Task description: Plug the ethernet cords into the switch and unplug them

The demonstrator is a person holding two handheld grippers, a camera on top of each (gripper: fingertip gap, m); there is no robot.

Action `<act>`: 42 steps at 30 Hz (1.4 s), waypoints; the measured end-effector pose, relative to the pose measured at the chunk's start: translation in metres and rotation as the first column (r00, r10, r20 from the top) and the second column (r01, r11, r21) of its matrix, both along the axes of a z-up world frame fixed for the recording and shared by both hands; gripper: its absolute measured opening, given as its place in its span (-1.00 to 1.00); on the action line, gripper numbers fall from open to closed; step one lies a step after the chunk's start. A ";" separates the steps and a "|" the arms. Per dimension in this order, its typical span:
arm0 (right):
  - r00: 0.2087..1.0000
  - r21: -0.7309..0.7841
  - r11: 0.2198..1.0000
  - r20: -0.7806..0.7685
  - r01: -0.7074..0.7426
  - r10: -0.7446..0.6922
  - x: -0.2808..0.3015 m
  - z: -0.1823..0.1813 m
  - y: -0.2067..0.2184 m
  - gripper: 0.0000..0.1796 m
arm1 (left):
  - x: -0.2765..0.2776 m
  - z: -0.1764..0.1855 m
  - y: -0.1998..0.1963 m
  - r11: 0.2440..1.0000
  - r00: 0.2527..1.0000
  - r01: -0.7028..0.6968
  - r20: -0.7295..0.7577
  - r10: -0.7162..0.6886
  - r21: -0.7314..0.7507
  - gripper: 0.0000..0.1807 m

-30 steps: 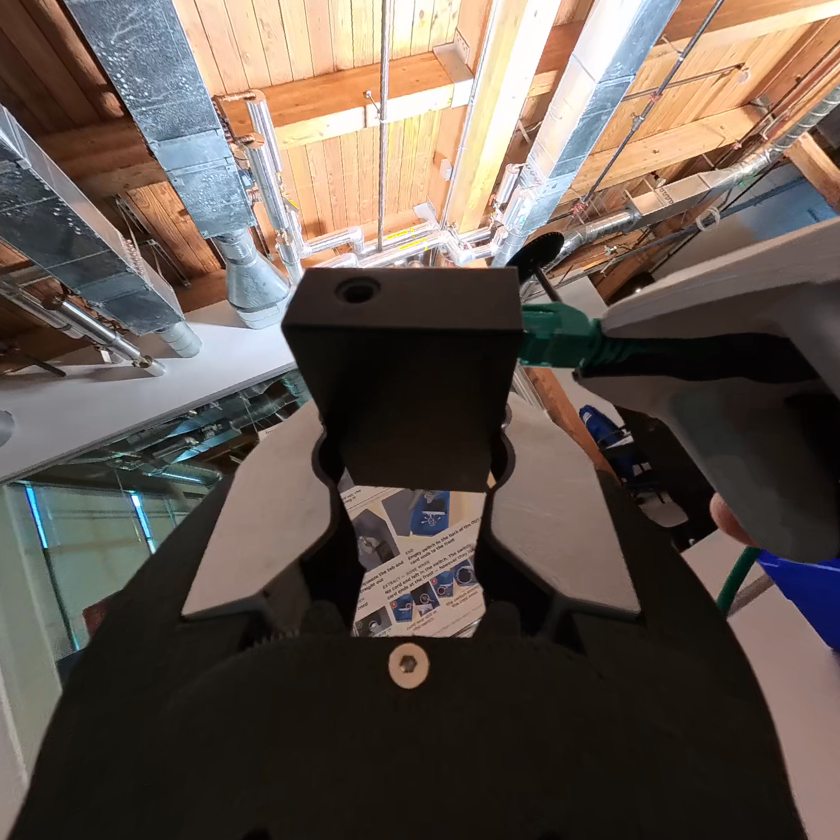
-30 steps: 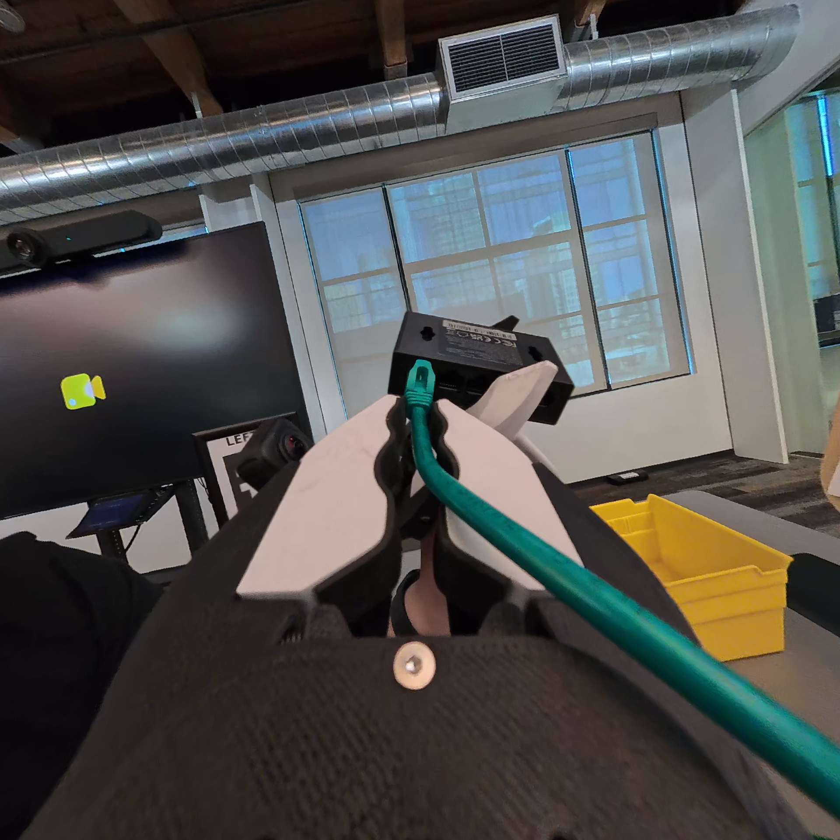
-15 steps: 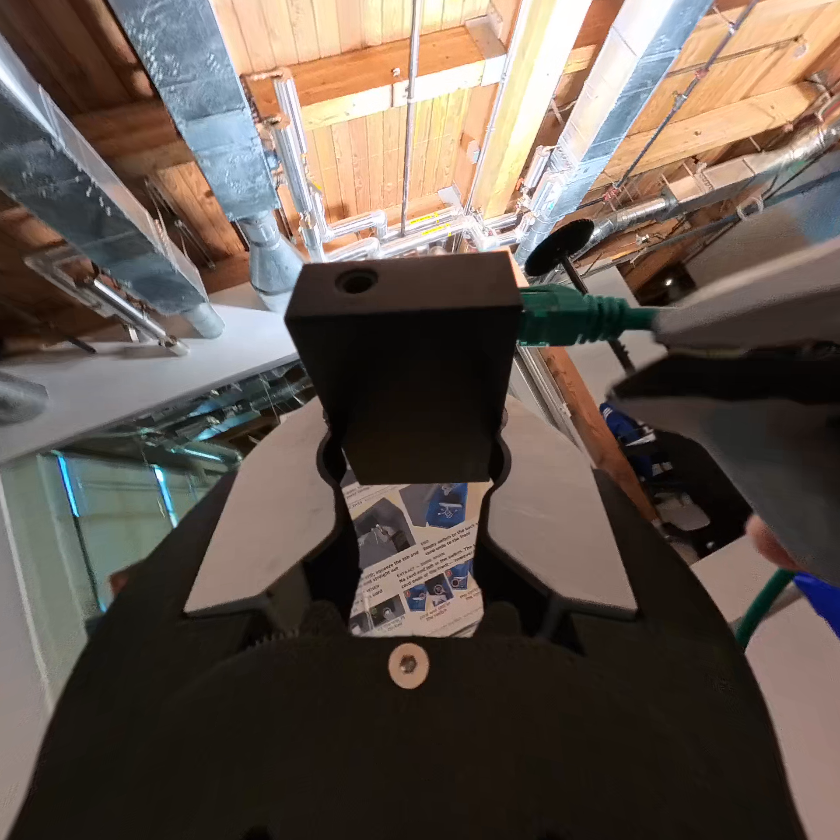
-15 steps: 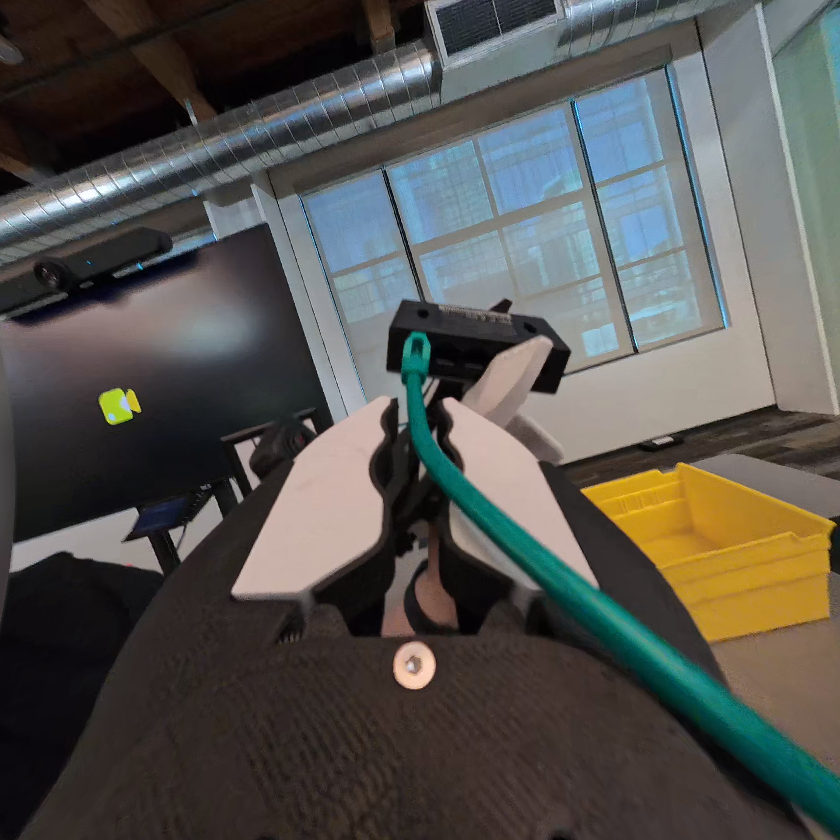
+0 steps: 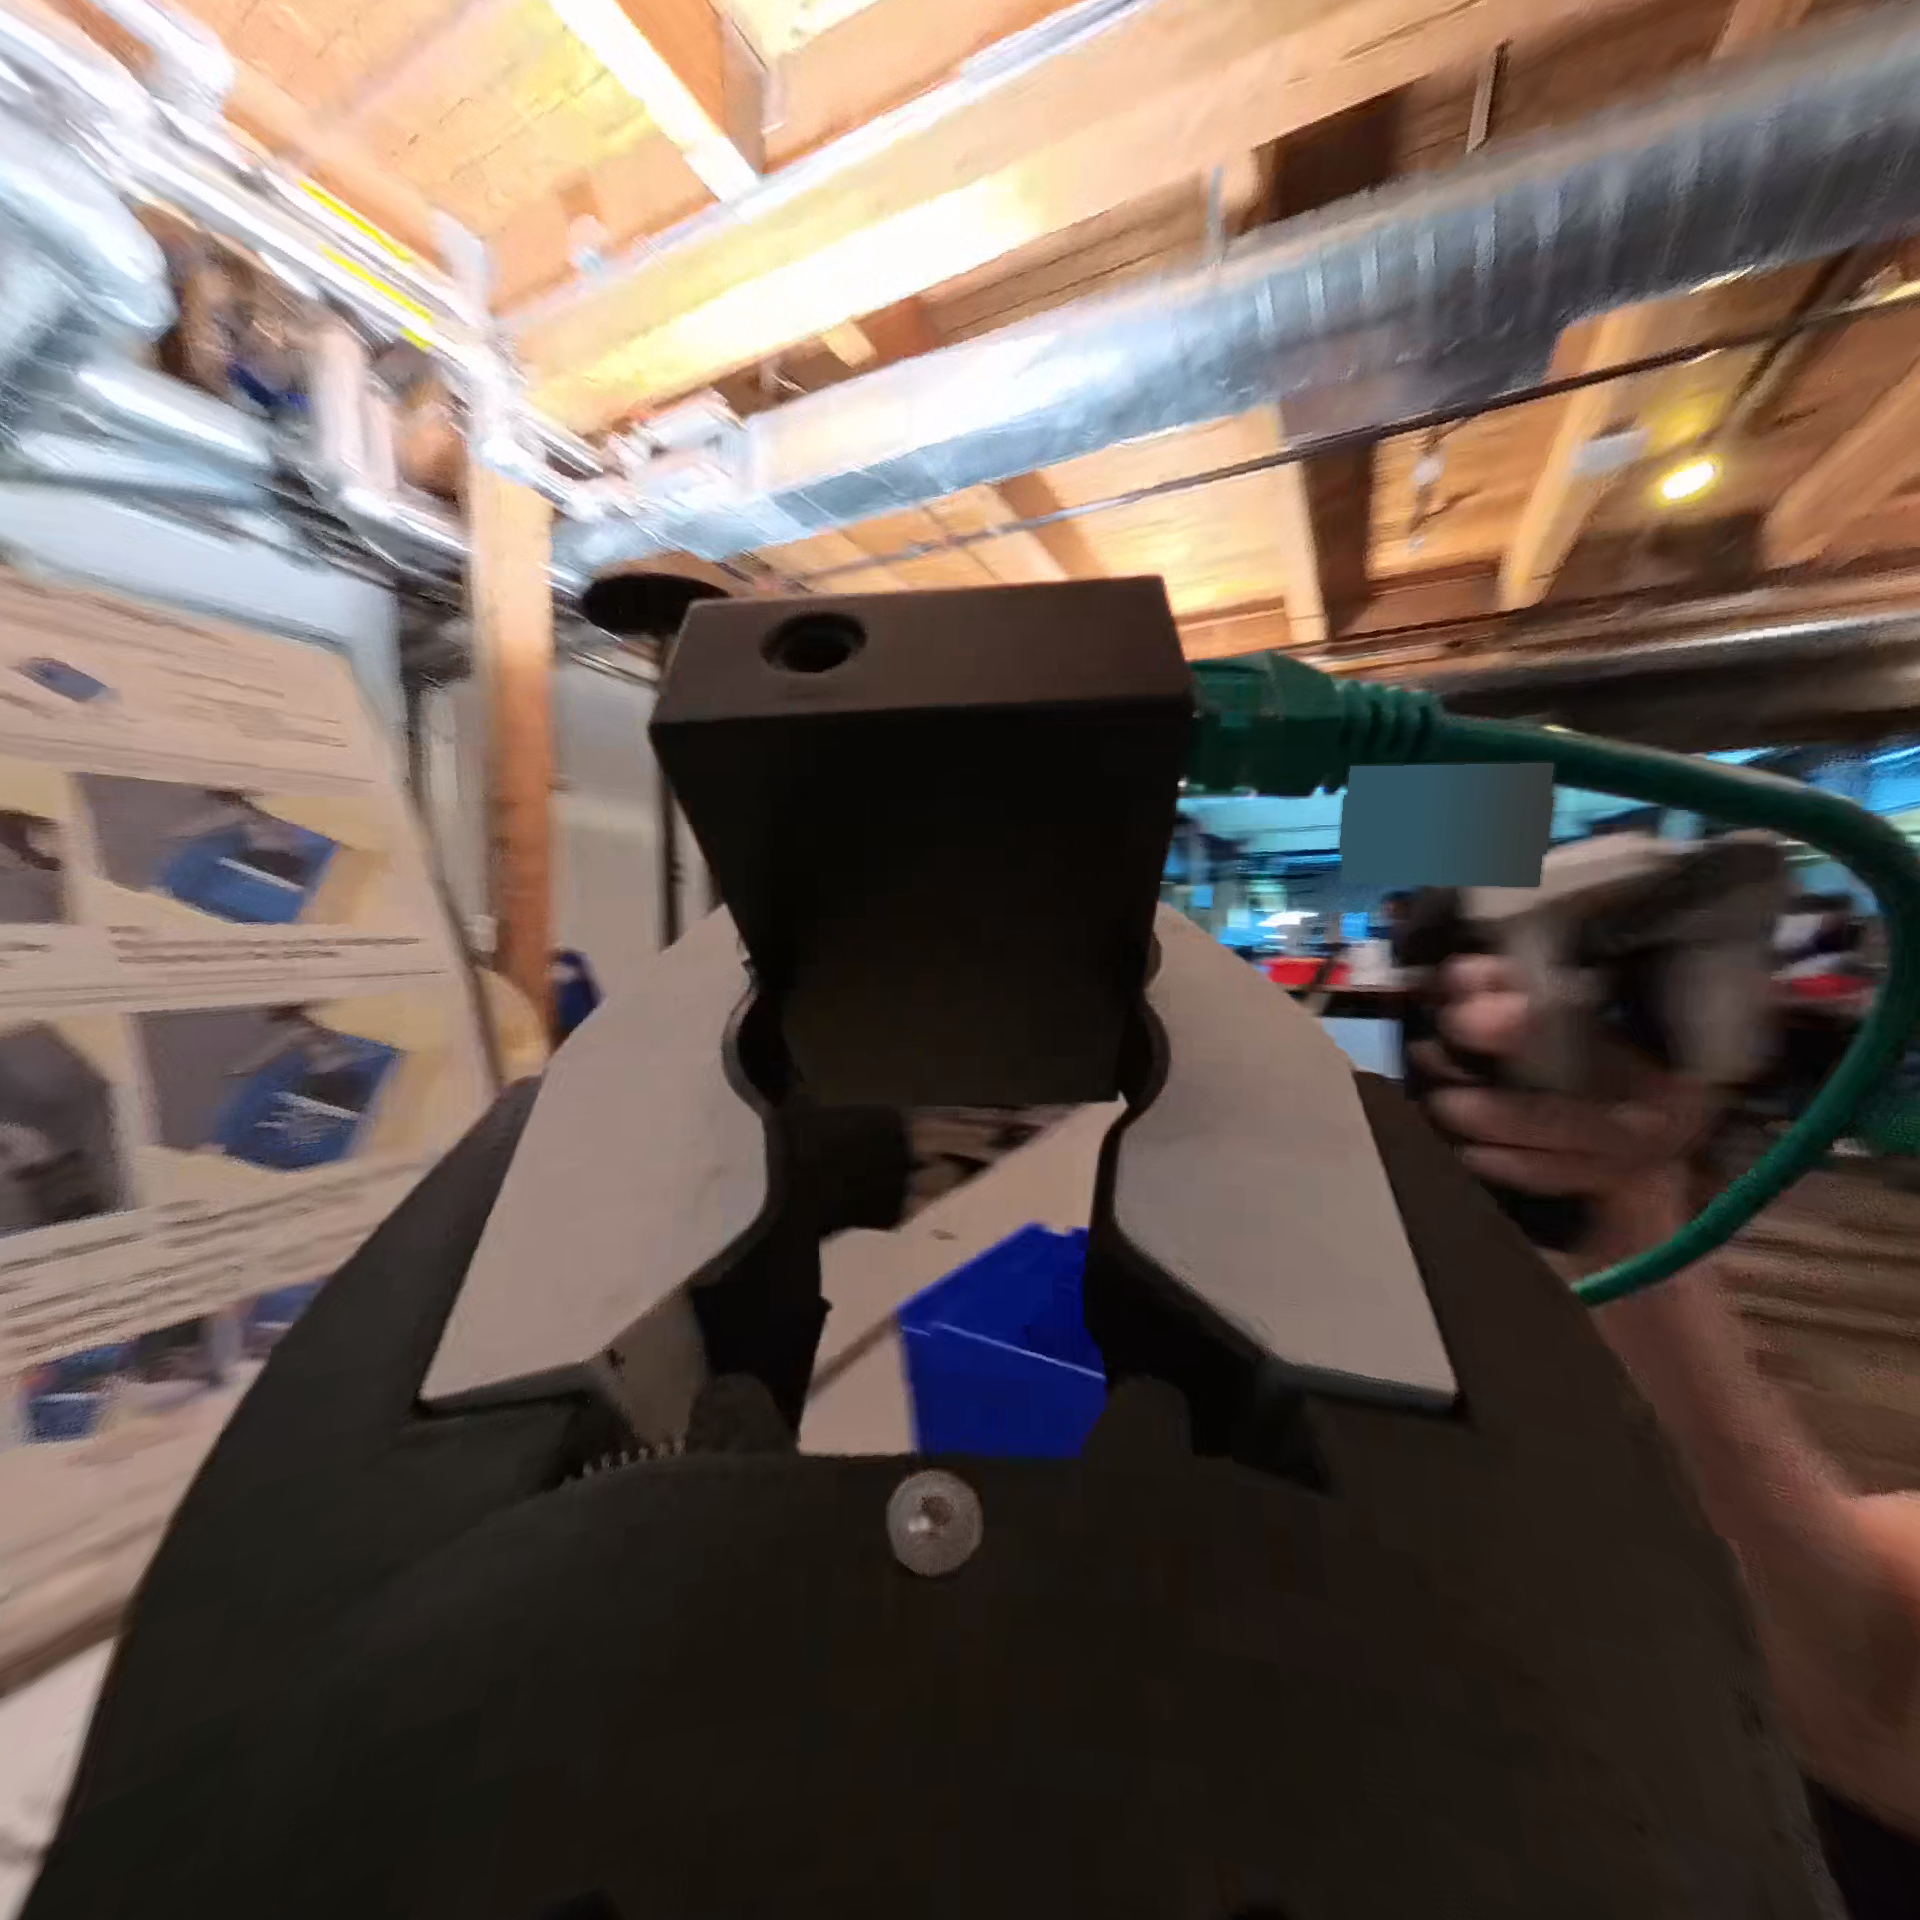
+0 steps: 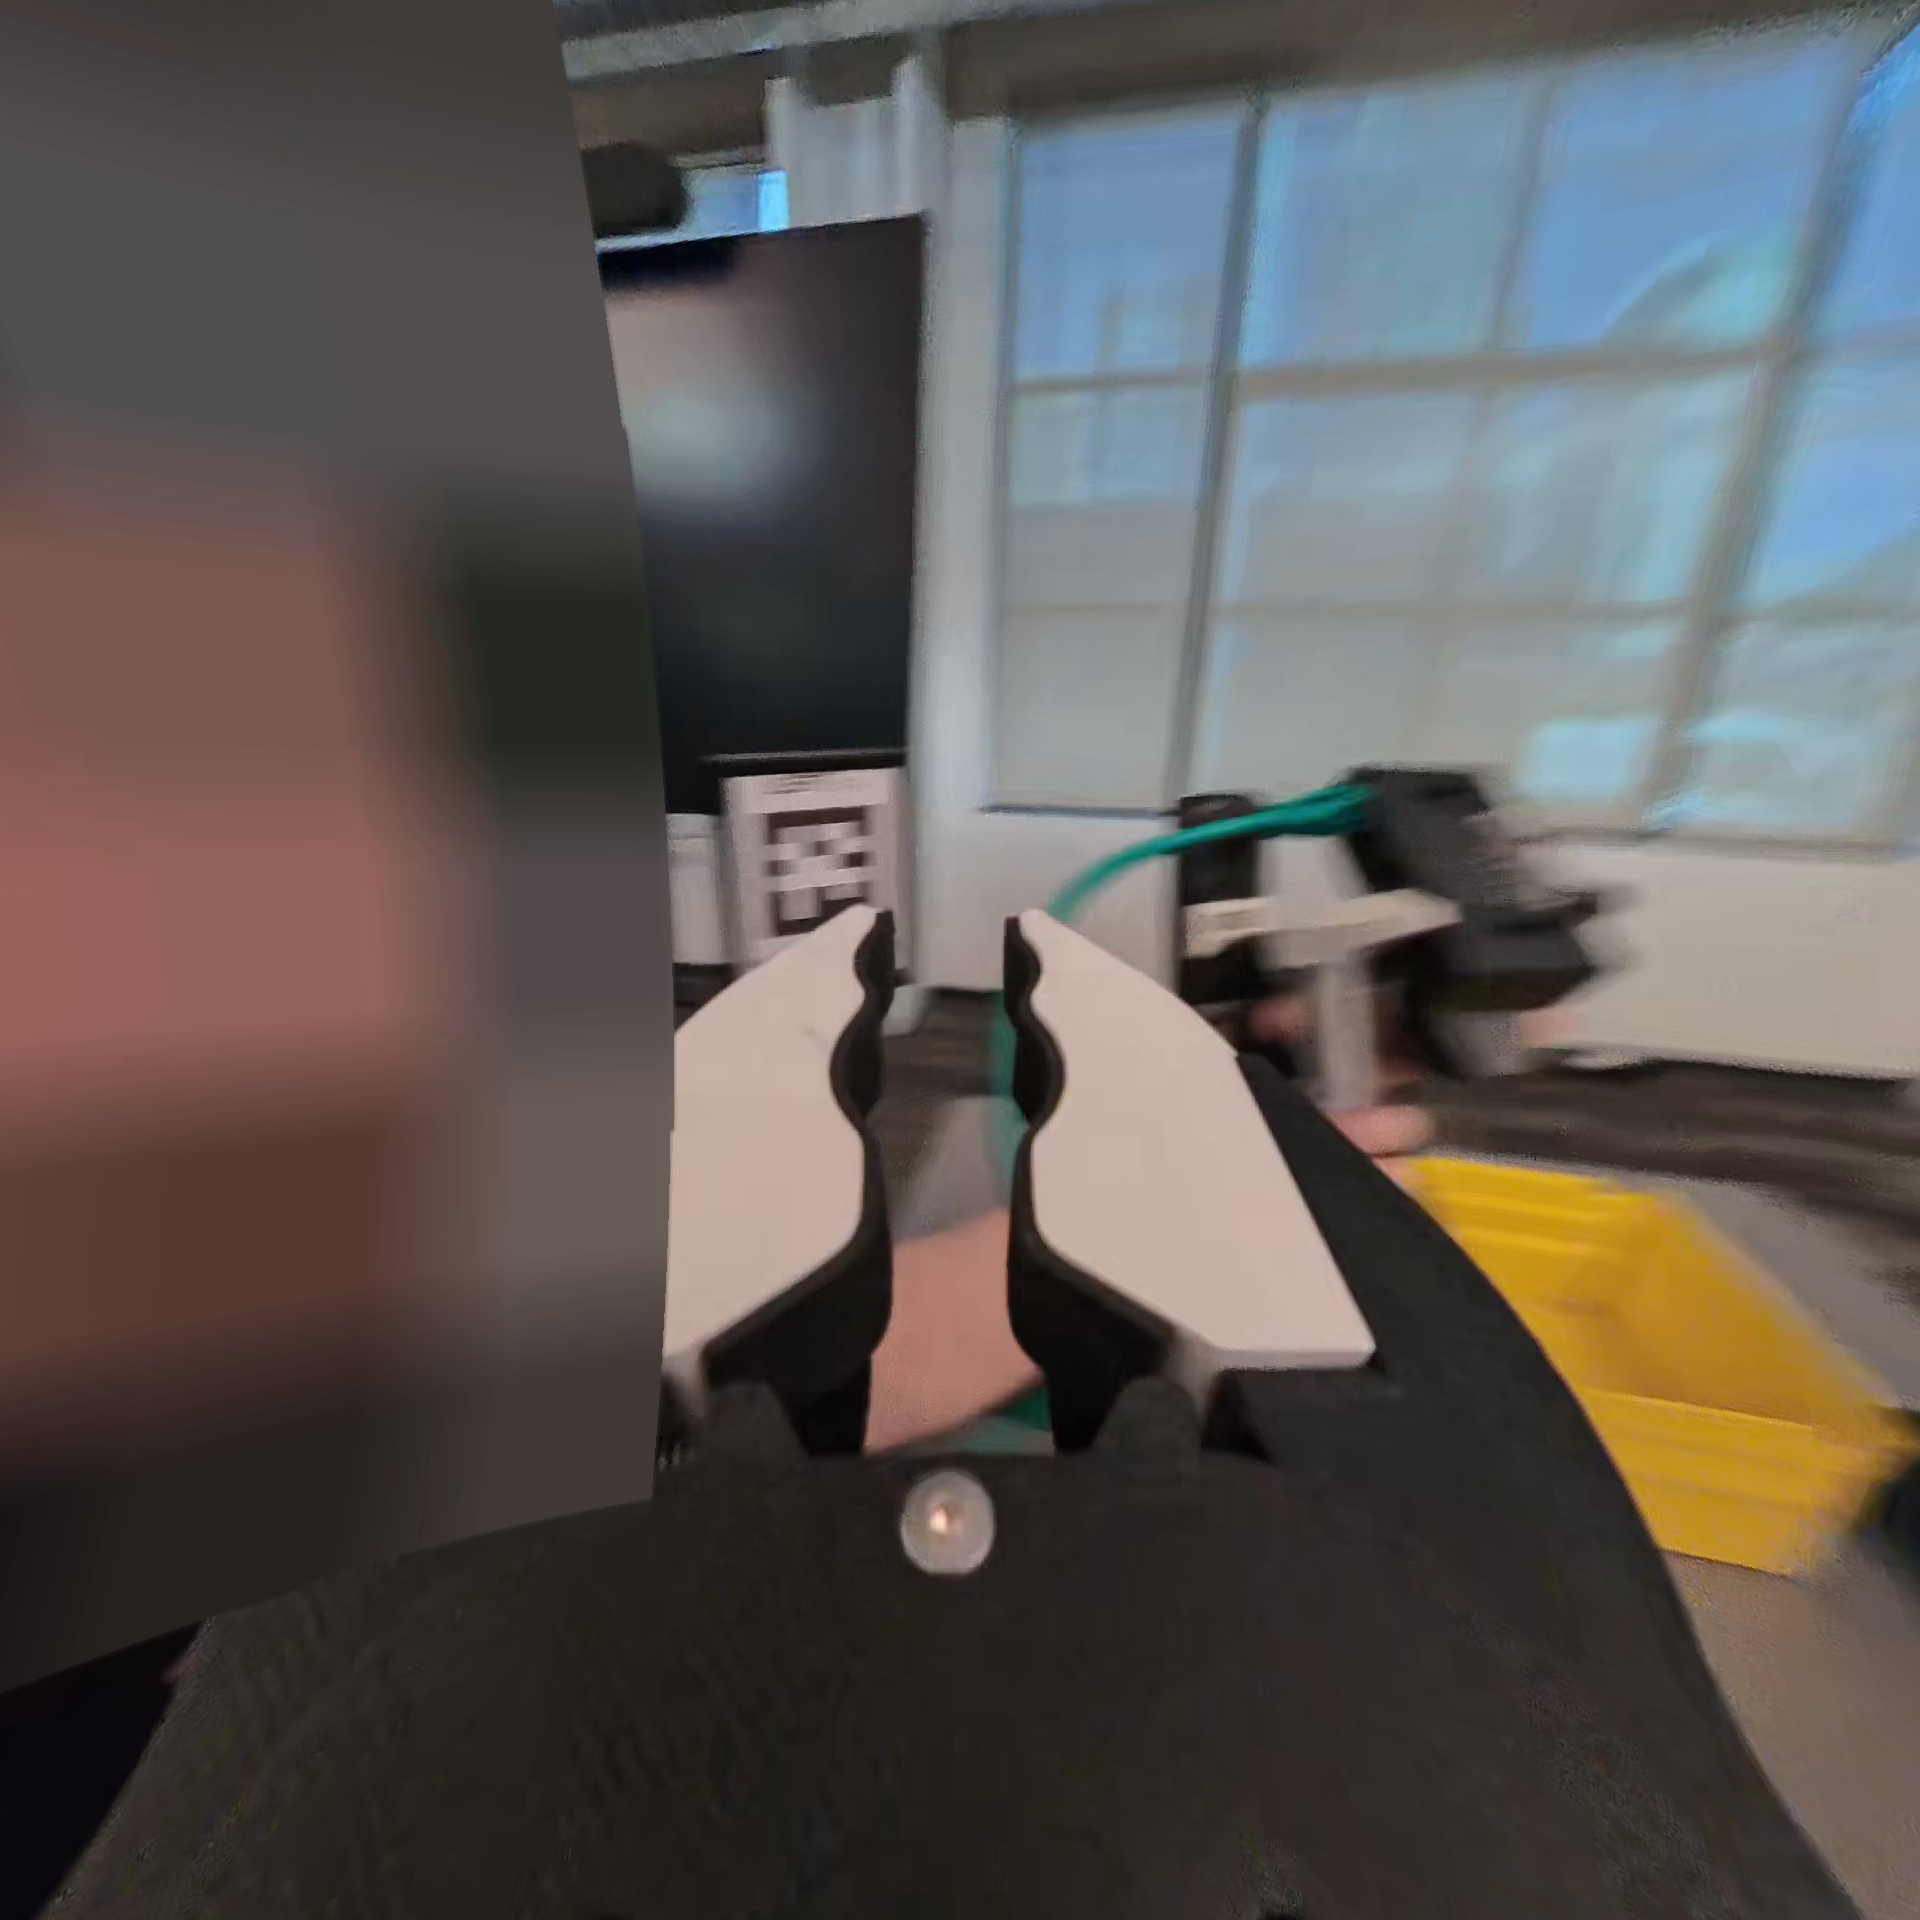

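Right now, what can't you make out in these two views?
- Port face of the switch: left wrist view shows only its back, so the green cord plug's seating is hidden.
- Same switch in right wrist view: far off, motion-blurred.
- Right gripper: open, empty; everything left of it sits behind a blurred patch.

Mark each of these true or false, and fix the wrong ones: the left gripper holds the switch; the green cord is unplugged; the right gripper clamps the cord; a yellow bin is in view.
1. The left gripper holds the black switch. True.
2. The green cord is unplugged. False: its plug sits in the switch's side.
3. The right gripper clamps the cord. False: its jaws stand apart with nothing between them.
4. A yellow bin is in view. True.
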State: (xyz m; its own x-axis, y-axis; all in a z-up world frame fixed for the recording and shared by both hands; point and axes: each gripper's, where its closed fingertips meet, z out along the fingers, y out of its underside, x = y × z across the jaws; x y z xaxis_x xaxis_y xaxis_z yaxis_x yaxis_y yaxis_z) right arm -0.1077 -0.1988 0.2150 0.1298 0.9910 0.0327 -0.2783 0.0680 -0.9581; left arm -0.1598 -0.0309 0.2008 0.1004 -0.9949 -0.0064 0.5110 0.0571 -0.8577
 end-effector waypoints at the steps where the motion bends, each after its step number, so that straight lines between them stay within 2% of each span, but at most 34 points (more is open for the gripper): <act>1: 0.988 0.084 0.984 -0.027 0.154 -0.152 0.013 0.002 0.021 -0.75 | 0.005 -0.002 -0.005 0.997 0.998 0.068 -0.016 -0.069 -0.028 -0.32; 2: 0.941 0.180 0.924 -0.062 0.338 -0.332 0.026 0.002 0.045 -0.72 | 0.011 -0.004 -0.010 0.991 0.992 0.120 -0.027 -0.121 -0.051 -0.32; 3: 0.864 0.279 0.820 -0.092 0.500 -0.495 0.036 -0.002 0.068 -0.70 | 0.018 -0.007 -0.014 0.985 0.987 0.155 -0.038 -0.158 -0.080 -0.32; 4: 0.797 0.384 0.715 -0.102 0.584 -0.596 0.038 -0.010 0.082 -0.61 | 0.028 -0.011 -0.016 0.977 0.981 0.179 -0.052 -0.186 -0.116 -0.32; 5: 0.750 0.481 0.635 -0.075 0.604 -0.657 0.032 -0.023 0.092 -0.56 | 0.039 -0.015 -0.019 0.966 0.973 0.208 -0.068 -0.221 -0.154 -0.32; 7: 0.686 0.605 0.547 0.000 0.579 -0.727 0.015 -0.047 0.109 -0.46 | 0.059 -0.024 -0.027 0.934 0.951 0.274 -0.083 -0.299 -0.228 -0.32; 9: 0.620 0.673 0.464 0.011 0.576 -0.785 0.008 -0.061 0.121 -0.41 | 0.075 -0.032 -0.037 0.900 0.921 0.342 -0.093 -0.379 -0.271 -0.32; 11: 0.558 0.715 0.374 -0.027 0.591 -0.829 0.009 -0.066 0.128 -0.46 | 0.086 -0.040 -0.045 0.869 0.893 0.390 -0.108 -0.438 -0.304 -0.32; 13: 0.504 0.736 0.287 -0.086 0.614 -0.859 0.015 -0.066 0.130 -0.65 | 0.094 -0.048 -0.045 0.854 0.880 0.390 -0.134 -0.456 -0.343 -0.32; 14: 0.489 0.740 0.261 -0.104 0.620 -0.866 0.017 -0.065 0.131 -0.68 | 0.095 -0.051 -0.043 0.850 0.875 0.384 -0.152 -0.459 -0.360 -0.32; 17: 0.424 0.726 0.250 -0.063 0.641 -0.903 0.027 -0.073 0.145 -0.69 | 0.087 -0.067 -0.019 0.879 0.865 0.256 -0.311 -0.395 -0.403 -0.29; 19: 0.359 0.709 0.225 -0.043 0.668 -0.932 0.040 -0.080 0.160 -0.69 | 0.064 -0.082 0.016 0.899 0.861 0.042 -0.440 -0.254 -0.436 -0.37; 21: 0.312 0.680 0.258 0.044 0.686 -0.949 0.050 -0.097 0.181 -0.70 | 0.025 -0.082 0.057 0.865 0.874 -0.212 -0.485 -0.042 -0.455 -0.50; 24: 0.161 0.727 0.306 0.264 0.615 -0.951 0.060 -0.151 0.220 -0.69 | -0.019 -0.052 0.062 0.862 0.909 -0.287 -0.403 0.107 -0.418 -0.53; 25: 0.101 0.752 0.346 0.353 0.561 -0.930 0.059 -0.176 0.231 -0.69 | -0.029 -0.043 0.059 0.868 0.910 -0.309 -0.387 0.150 -0.389 -0.53; 27: -0.003 0.788 0.419 0.470 0.451 -0.883 0.054 -0.224 0.246 -0.69 | -0.043 -0.033 0.056 0.861 0.881 -0.397 -0.395 0.261 -0.318 -0.52; 28: -0.056 0.784 0.435 0.508 0.442 -0.859 0.055 -0.243 0.253 -0.69 | -0.048 -0.031 0.056 0.850 0.855 -0.447 -0.411 0.315 -0.278 -0.51; 29: -0.086 0.753 0.487 0.576 0.442 -0.813 0.056 -0.264 0.257 -0.69 | -0.051 -0.029 0.055 0.840 0.831 -0.486 -0.425 0.360 -0.239 -0.50; 32: -0.079 0.677 0.600 0.689 0.426 -0.721 0.055 -0.304 0.261 -0.69 | -0.052 -0.026 0.049 0.825 0.786 -0.540 -0.450 0.424 -0.166 -0.48; 34: -0.121 0.722 0.594 0.666 0.353 -0.736 0.062 -0.318 0.267 -0.69 | -0.050 -0.023 0.044 0.830 0.781 -0.540 -0.451 0.432 -0.139 -0.48; 37: -0.131 0.780 0.577 0.616 0.242 -0.777 0.067 -0.330 0.272 -0.68 | -0.050 -0.018 0.040 0.841 0.797 -0.524 -0.426 0.428 -0.133 -0.48; 41: -0.217 0.777 0.568 0.624 0.270 -0.751 0.083 -0.339 0.280 -0.65 | -0.053 -0.018 0.040 0.846 0.806 -0.512 -0.424 0.414 -0.148 -0.48; 42: -0.250 0.771 0.570 0.633 0.283 -0.732 0.090 -0.339 0.279 -0.58 | -0.054 -0.018 0.041 0.847 0.806 -0.510 -0.427 0.410 -0.151 -0.48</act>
